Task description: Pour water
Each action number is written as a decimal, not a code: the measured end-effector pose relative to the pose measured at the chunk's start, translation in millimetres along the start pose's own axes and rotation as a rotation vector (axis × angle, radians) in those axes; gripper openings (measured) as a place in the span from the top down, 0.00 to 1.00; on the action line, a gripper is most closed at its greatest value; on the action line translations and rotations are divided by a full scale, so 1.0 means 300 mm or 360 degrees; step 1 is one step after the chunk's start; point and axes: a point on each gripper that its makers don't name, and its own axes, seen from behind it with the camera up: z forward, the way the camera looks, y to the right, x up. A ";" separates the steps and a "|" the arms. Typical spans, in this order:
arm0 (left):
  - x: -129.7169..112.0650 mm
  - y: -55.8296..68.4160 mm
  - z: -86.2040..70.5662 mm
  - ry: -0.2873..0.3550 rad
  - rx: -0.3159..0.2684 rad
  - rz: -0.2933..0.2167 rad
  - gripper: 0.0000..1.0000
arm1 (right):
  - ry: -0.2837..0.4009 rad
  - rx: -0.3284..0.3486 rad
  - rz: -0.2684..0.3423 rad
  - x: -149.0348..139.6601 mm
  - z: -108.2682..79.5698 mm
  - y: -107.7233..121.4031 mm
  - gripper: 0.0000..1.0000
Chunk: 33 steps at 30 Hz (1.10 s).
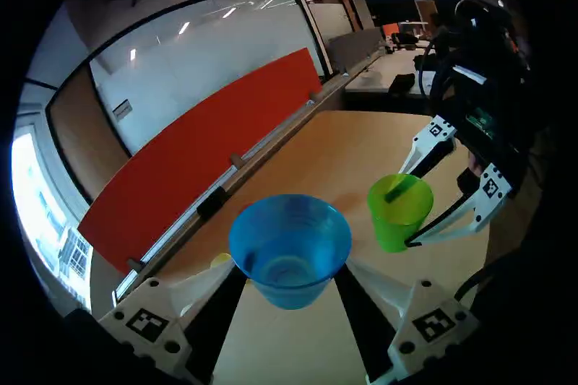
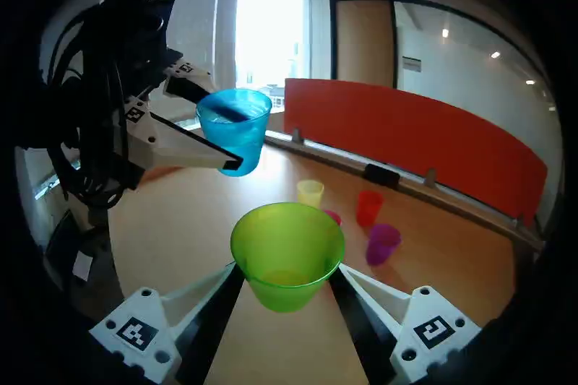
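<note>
In the right gripper view the counter (image 2: 162,230) is bare on the near left. Open air lies between the green cup (image 2: 287,255) and the blue cup (image 2: 235,128) up at the left. The left gripper (image 2: 227,132) and its dark cables (image 2: 87,96) block that upper-left side. Ahead and to the right, four small cups stand near one another: a yellow cup (image 2: 311,192), a pink cup (image 2: 334,216) partly hidden behind the green one, a red cup (image 2: 369,207) and a purple cup (image 2: 381,243). Behind them a rail (image 2: 412,184) with a black clip (image 2: 381,175) and an orange-red partition (image 2: 419,139) close the counter's far edge. Right of the purple cup the counter is bare.
</note>
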 end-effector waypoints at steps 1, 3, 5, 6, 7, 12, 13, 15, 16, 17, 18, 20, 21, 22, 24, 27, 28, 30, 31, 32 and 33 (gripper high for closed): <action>0.006 0.001 -0.003 -0.0001 0.0001 0.0017 0.21 | 0.0002 0.0005 -0.0001 0.001 0.000 -0.004 0.14; 0.016 0.002 -0.009 -0.0004 0.0003 0.0045 0.21 | 0.0006 0.0014 -0.0003 0.003 0.000 -0.011 0.14; 0.026 0.002 -0.013 -0.0006 0.0007 0.0065 0.21 | 0.0009 0.0026 -0.0003 0.005 0.002 -0.021 0.14; 0.031 0.002 -0.015 -0.0008 0.0009 0.0074 0.21 | 0.0010 0.0032 -0.0003 0.006 0.003 -0.026 0.14; 0.035 0.002 -0.016 -0.0009 0.0010 0.0084 0.21 | 0.0012 0.0039 -0.0004 0.007 0.004 -0.032 0.14; 0.050 0.010 -0.022 -0.0018 0.0013 0.0132 0.21 | 0.0021 0.0073 -0.0013 0.016 0.012 -0.064 0.14; 0.053 0.014 -0.023 -0.0018 0.0011 0.0139 0.21 | 0.0024 0.0079 -0.0016 0.019 0.014 -0.070 0.14; 0.059 0.021 -0.025 -0.0019 0.0009 0.0153 0.21 | 0.0030 0.0091 -0.0022 0.026 0.019 -0.082 0.14; 0.062 0.025 -0.026 -0.0019 0.0008 0.0160 0.21 | 0.0033 0.0097 -0.0024 0.028 0.022 -0.088 0.15; 0.066 0.028 -0.027 -0.0019 0.0008 0.0167 0.21 | 0.0035 0.0102 -0.0026 0.031 0.024 -0.093 0.14; 0.068 0.031 -0.028 -0.0020 0.0009 0.0176 0.21 | 0.0037 0.0107 -0.0028 0.033 0.027 -0.098 0.14; 0.073 0.036 -0.030 -0.0023 0.0013 0.0202 0.21 | 0.0042 0.0114 -0.0029 0.038 0.032 -0.105 0.14; 0.075 0.038 -0.031 -0.0024 0.0015 0.0214 0.21 | 0.0044 0.0118 -0.0030 0.040 0.034 -0.108 0.14; 0.076 0.041 -0.032 -0.0026 0.0017 0.0227 0.21 | 0.0046 0.0120 -0.0031 0.044 0.035 -0.111 0.14; 0.079 0.045 -0.034 -0.0030 0.0019 0.0249 0.21 | 0.0051 0.0125 -0.0033 0.050 0.038 -0.116 0.14; 0.081 0.049 -0.038 -0.0034 0.0024 0.0267 0.21 | 0.0057 0.0131 -0.0034 0.057 0.039 -0.122 0.14; 0.082 0.047 -0.039 -0.0035 0.0029 0.0274 0.21 | 0.0058 0.0132 -0.0035 0.058 0.040 -0.124 0.14; 0.083 0.045 -0.042 -0.0037 0.0038 0.0289 0.21 | 0.0060 0.0136 -0.0036 0.060 0.040 -0.128 0.14; 0.084 0.043 -0.044 -0.0039 0.0045 0.0302 0.21 | 0.0060 0.0138 -0.0037 0.060 0.039 -0.130 0.14; 0.085 0.041 -0.046 -0.0041 0.0052 0.0315 0.21 | 0.0060 0.0141 -0.0038 0.060 0.039 -0.131 0.14; 0.086 0.040 -0.047 -0.0042 0.0058 0.0327 0.21 | 0.0061 0.0143 -0.0039 0.060 0.039 -0.133 0.14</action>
